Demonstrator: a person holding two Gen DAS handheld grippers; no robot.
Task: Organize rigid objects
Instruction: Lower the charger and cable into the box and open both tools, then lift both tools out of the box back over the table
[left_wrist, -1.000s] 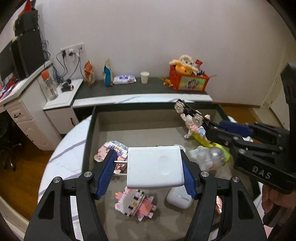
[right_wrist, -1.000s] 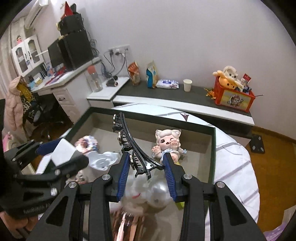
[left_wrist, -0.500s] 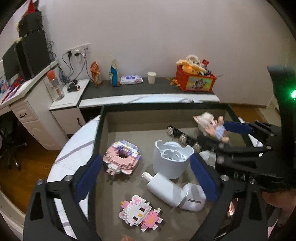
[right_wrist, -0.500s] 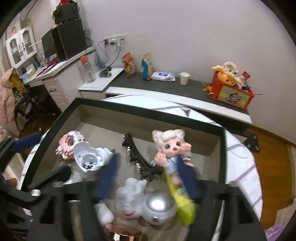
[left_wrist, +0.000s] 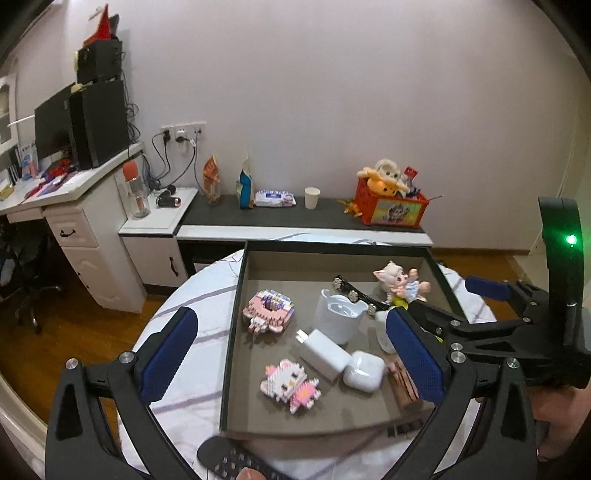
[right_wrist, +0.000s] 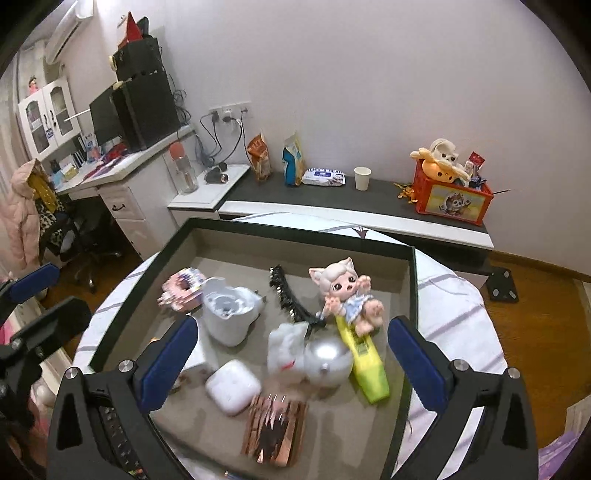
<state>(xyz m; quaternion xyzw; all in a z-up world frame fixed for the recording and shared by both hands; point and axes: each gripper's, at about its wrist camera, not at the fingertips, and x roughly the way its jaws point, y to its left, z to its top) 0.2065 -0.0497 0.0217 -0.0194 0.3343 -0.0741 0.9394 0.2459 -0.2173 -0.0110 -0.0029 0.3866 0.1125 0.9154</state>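
Note:
A dark-rimmed tray on the round table holds the objects. In it lie a white charger, a white earbud case, a white cup, two pink brick figures, a black hair clip, a doll, a yellow marker and a silver-helmeted figure. My left gripper is open and empty above the tray's front. My right gripper is open and empty above the tray; it also shows in the left wrist view.
A copper-coloured comb-like item lies at the tray's near edge. A black remote lies on the table before the tray. Behind stand a low shelf with a red toy crate, a paper cup and a white desk.
My left gripper opened and let go of the white charger, which now lies in the tray. My right gripper opened and released the black hair clip. Both grippers pulled back and up.

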